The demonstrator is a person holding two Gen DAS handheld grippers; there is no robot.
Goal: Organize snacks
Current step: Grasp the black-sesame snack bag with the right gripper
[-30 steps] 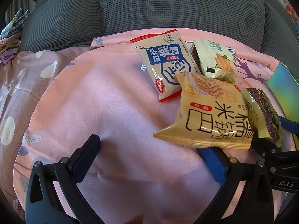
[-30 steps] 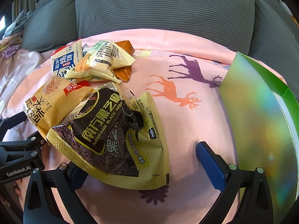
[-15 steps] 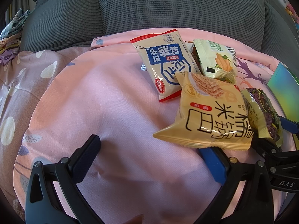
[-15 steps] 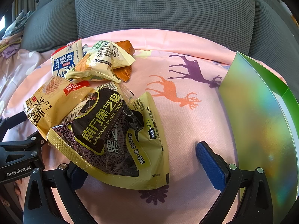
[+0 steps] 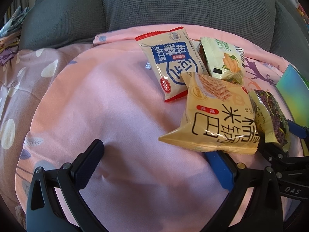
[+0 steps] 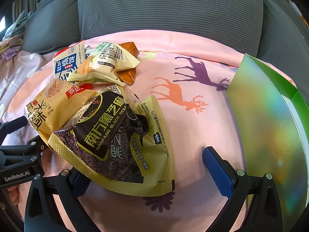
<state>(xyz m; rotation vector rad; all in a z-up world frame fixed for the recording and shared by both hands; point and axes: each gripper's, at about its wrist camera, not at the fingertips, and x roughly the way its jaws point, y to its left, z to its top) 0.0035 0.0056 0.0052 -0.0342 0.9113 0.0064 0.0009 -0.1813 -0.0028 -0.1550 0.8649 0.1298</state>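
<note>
Several snack packets lie heaped on a pink sheet. A tan rice-cracker packet (image 5: 214,116) lies over my left gripper's right finger. A red-edged biscuit packet (image 5: 171,63) and a pale green packet (image 5: 222,58) lie behind it. A black-and-yellow sesame packet (image 6: 119,143) lies over my right gripper's left finger. A small orange packet (image 6: 128,63) sits behind the pile. My left gripper (image 5: 154,164) is open and holds nothing. My right gripper (image 6: 146,166) is open too.
A shiny green box (image 6: 270,127) stands at the right, close to my right gripper's right finger. Grey sofa cushions (image 6: 170,9) rise behind the sheet. A purple patterned cloth (image 5: 17,81) lies at the left.
</note>
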